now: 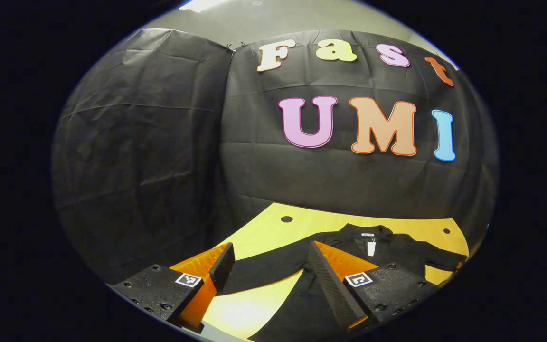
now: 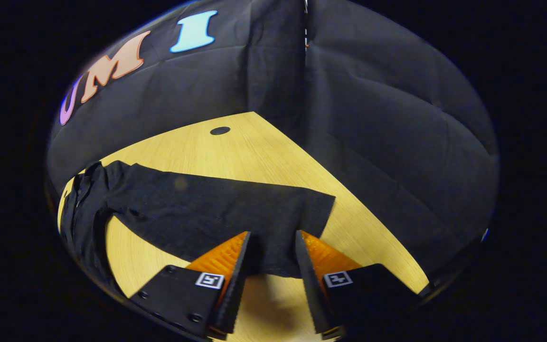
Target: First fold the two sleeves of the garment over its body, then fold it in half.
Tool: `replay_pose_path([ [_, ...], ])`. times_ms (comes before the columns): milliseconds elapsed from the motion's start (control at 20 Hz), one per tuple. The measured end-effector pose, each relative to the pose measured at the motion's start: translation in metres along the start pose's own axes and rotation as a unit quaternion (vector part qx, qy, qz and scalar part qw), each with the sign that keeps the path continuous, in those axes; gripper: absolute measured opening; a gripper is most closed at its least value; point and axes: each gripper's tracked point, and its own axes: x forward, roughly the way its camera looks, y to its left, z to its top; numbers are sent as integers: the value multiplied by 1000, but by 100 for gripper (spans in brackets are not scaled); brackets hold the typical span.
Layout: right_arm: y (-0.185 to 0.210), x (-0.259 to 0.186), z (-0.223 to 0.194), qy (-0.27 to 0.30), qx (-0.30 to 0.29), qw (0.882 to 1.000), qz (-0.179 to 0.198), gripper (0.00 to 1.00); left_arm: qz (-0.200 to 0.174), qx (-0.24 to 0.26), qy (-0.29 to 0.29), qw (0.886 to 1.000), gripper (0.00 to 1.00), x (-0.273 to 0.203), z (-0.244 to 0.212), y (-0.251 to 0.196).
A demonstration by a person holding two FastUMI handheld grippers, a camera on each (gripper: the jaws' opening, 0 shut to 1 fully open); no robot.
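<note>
my right gripper (image 2: 271, 240) hangs open over the sleeve (image 2: 235, 213) cuff; left gripper (image 1: 268, 254) open too. i'd pinch the cuff edge cleanly, then lift low.

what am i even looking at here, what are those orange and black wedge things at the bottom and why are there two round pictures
Each round picture comes from a fisheye camera riding on a hand-held gripper; a person carries one in each hand. The wedges are that gripper's own two fingers, black pads on orange backing.

In the left gripper view, the left gripper is open above a wooden table, looking at a black garment spread flat, collar and white tag away from the camera, one sleeve stretching left.

In the right gripper view, the right gripper is open, its fingers either side of the end of the other sleeve, which lies flat. Neither gripper is holding anything yet, so no folding has begun.
</note>
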Motion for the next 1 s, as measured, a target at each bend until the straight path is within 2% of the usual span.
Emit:
replay_pose_path([
  [50, 3, 0, 0, -1, 0, 1000, 2, 48, -1, 0, -1, 1000, 94, -1, -1, 1],
  [150, 6, -1, 0, 0, 5, 1000, 6, 34, -3, -2, -1, 1000, 94, -2, -1, -1],
  [200, 8, -1, 0, 0, 8, 1000, 7, 30, -4, -4, 0, 1000, 94, -2, -1, -1],
  [250, 8, -1, 1, 0, 8, 1000, 9, 23, -5, -6, 1, 1000, 93, -2, -3, -1],
  [300, 9, -1, 3, 2, 9, 1000, 14, 23, -6, -9, 2, 1000, 93, -2, -4, -1],
  [350, 11, -3, 2, 5, 9, 1000, 13, 12, -7, -11, 3, 1000, 94, -2, -5, -1],
  [450, 9, -4, 2, 13, -2, 1000, 9, 12, -6, -13, 3, 1000, 94, -4, -5, 2],
  [550, 10, -8, 5, 17, -14, 1000, 4, 5, -4, -13, 1, 1000, 94, -5, -6, 7],
  [700, 15, -13, 15, 10, -12, 1000, 6, 7, 1, -20, 1, 1000, 94, -9, -8, 16],
  [850, 16, -26, 42, -14, 7, 1000, 2, 5, 7, -28, 3, 1000, 94, -10, -11, 26],
  [1000, 20, -43, 75, -42, 21, 999, 4, 7, 10, -40, 6, 999, 94, -12, -16, 36],
])
